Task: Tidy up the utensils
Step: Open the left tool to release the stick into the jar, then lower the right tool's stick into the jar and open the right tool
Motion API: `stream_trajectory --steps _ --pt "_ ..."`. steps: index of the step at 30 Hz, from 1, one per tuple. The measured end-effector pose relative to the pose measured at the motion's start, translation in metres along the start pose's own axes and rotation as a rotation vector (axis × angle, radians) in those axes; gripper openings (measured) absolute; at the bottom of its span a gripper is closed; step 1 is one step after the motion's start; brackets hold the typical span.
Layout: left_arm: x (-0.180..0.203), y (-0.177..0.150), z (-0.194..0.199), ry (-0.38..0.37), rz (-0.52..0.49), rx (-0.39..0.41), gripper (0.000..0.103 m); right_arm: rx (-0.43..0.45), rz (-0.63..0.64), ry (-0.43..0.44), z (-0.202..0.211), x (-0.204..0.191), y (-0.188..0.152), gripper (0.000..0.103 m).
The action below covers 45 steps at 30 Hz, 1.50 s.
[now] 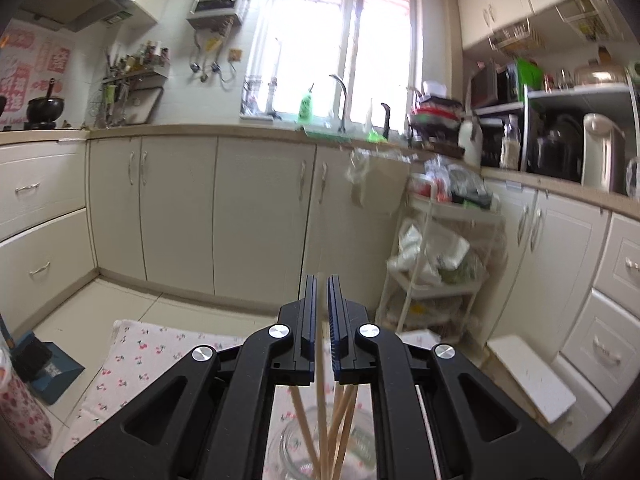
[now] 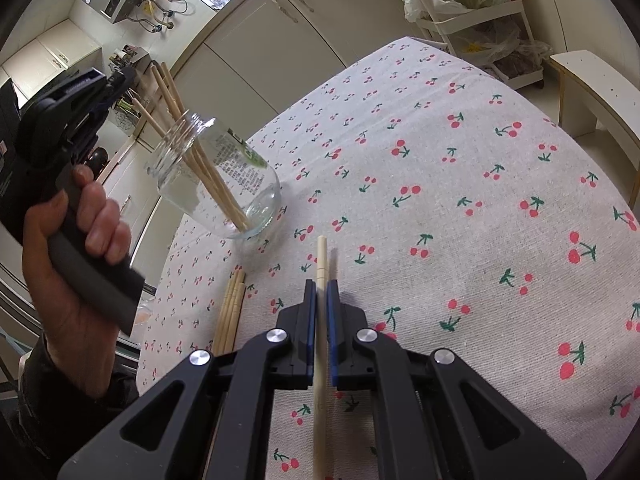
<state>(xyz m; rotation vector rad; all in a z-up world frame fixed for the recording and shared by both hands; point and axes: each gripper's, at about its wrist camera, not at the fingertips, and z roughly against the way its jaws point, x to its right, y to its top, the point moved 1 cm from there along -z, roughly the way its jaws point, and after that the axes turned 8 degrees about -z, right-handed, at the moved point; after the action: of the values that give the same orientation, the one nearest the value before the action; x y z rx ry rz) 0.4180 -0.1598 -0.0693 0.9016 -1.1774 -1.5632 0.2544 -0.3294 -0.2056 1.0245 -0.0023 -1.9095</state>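
The right black two-finger gripper [image 2: 321,286] hangs low over the cherry-print tablecloth [image 2: 460,208], pinching one pale wooden chopstick [image 2: 321,344], while only its camera shows the left gripper [image 2: 108,80] raised, clamped on a chopstick standing in the clear glass jar [image 2: 218,184].

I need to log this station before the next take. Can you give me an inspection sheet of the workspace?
Surface: cherry-print tablecloth.
Job's things: glass jar holding several chopsticks; loose chopsticks lying on the cloth.
Clutter: nothing seen.
Grippers: right tongs shut on a single chopstick; left tongs nearly closed around a chopstick in the jar.
Cables: nothing seen.
Surroundings: kitchen cabinets, storage cart.
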Motion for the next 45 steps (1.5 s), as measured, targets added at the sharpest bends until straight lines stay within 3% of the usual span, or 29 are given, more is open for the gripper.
stream_trajectory --steps 2,4,9,14,22,27,45 --pt "-0.003 -0.002 0.005 0.006 -0.013 -0.032 0.034 0.005 0.003 -0.003 0.001 -0.001 0.0 0.006" --pt "-0.007 -0.003 0.017 0.02 -0.012 -0.024 0.046 0.01 0.005 -0.007 0.002 -0.001 -0.001 0.006" --pt "-0.026 -0.009 0.051 0.045 -0.005 -0.034 0.06 0.025 -0.021 0.014 0.01 -0.004 0.005 0.006" --pt "-0.048 -0.031 0.076 0.074 0.022 -0.091 0.07 0.107 -0.004 0.065 0.028 -0.031 0.029 0.006" --pt "-0.09 -0.084 0.102 0.131 0.111 -0.2 0.074 0.322 0.069 0.173 0.051 -0.109 0.091 0.006" --pt "-0.11 -0.099 0.107 0.147 0.153 -0.218 0.074 0.408 0.15 0.207 0.065 -0.153 0.117 0.006" --pt "-0.127 -0.111 0.099 0.148 0.218 -0.236 0.074 0.454 0.278 0.12 0.062 -0.184 0.135 0.006"
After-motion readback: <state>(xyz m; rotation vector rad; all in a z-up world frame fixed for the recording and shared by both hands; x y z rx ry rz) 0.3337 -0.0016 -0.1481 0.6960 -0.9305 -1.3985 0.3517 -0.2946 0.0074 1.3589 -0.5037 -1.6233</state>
